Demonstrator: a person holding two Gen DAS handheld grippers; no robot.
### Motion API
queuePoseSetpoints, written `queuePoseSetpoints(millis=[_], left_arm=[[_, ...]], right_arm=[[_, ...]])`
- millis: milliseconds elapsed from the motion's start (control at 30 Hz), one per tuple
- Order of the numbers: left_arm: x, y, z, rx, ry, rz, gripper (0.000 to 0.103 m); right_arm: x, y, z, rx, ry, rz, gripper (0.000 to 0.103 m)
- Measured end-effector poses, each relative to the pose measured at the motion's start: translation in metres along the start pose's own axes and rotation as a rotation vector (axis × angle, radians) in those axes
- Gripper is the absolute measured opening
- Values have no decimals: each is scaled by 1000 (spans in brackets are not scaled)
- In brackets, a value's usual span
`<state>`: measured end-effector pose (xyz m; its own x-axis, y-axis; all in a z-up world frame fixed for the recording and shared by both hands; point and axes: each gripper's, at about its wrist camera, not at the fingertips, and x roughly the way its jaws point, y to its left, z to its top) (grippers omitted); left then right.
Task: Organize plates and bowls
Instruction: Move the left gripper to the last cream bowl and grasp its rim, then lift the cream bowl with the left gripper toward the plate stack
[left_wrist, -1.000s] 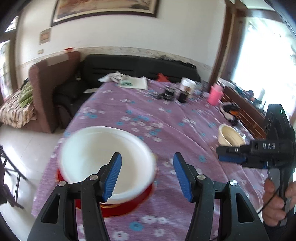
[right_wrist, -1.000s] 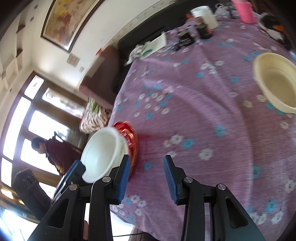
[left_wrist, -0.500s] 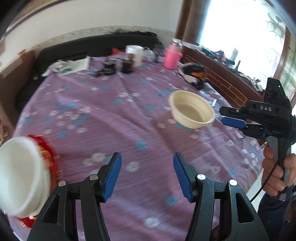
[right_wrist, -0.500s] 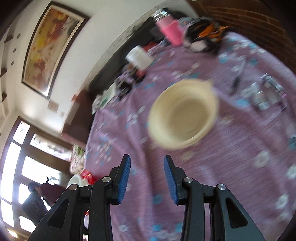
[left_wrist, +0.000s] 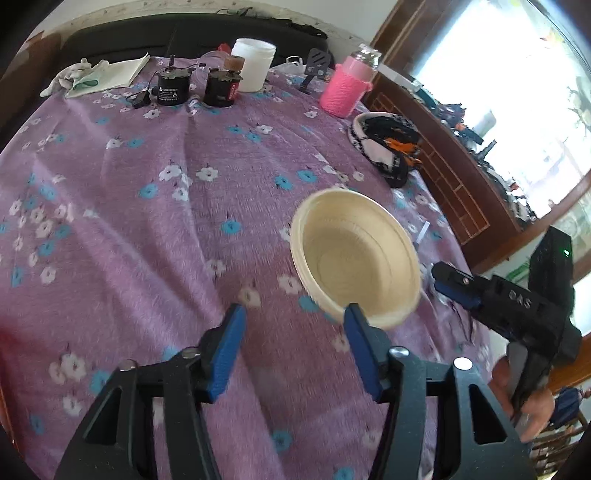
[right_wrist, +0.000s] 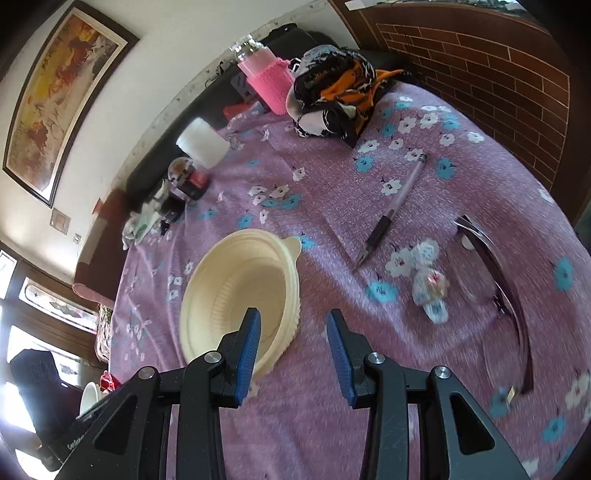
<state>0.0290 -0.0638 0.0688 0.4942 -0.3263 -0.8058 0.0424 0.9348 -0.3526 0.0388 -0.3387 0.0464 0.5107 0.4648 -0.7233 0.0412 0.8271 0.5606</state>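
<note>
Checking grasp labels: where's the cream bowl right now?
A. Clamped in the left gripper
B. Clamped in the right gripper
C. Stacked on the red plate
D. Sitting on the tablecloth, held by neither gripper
D: the cream bowl rests on the purple tablecloth; the right gripper has nothing between its pads, and the left gripper, jaws closing, shows only cloth between its fingers.

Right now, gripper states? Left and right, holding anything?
Left gripper: jaws closing, nothing between them; cream bowl just ahead.
Right gripper: open, empty; its left finger overlaps the bowl's rim.
</note>
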Motion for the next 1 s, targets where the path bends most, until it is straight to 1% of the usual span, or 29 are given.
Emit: queuePoseSetpoints(millis=[67, 133, 233, 300, 333, 367, 400, 467, 633, 733, 800, 867, 933, 1000], left_arm=[[12, 1, 7, -18, 22, -12, 38], [20, 1, 11, -25, 31, -21, 37], [33, -5, 14, -5, 34, -15, 34], [41, -8, 17, 10, 38, -10, 24], [47, -10, 17, 25, 42, 0, 21], [49, -12, 17, 32, 39, -3, 18], [48, -13, 16, 41, 29, 4, 17], [44, -14, 14, 61, 13, 24, 16], [22, -10, 2, 92, -11, 40, 17], [-1, 2, -15, 100, -30, 51, 18], [-23, 18, -33, 99, -47, 58, 19], [-42, 36, -50, 84, -58, 70, 19], [-59, 51, -64, 79, -71, 81, 20], [-79, 70, -83, 59, -90, 112, 21]], right_arm=[[8, 0, 4, -5, 15, 0, 40], [15, 2, 7, -15, 20, 0, 40], [23, 5, 10, -35, 23, -8, 40], [29, 5, 12, -39, 26, -17, 39], [31, 5, 12, -41, 28, -19, 35], [34, 5, 11, -39, 34, -22, 22], [35, 3, 10, -25, 42, -9, 16], [33, 3, 5, -3, 50, 25, 12], [11, 17, -13, 5, 32, 64, 12], [-6, 36, -28, -16, 33, 118, 12], [-14, 53, -44, -43, 44, 147, 12], [-17, 68, -61, -69, 67, 177, 13], [-14, 84, -86, -95, 107, 202, 13], [-7, 96, -106, -115, 147, 223, 14]])
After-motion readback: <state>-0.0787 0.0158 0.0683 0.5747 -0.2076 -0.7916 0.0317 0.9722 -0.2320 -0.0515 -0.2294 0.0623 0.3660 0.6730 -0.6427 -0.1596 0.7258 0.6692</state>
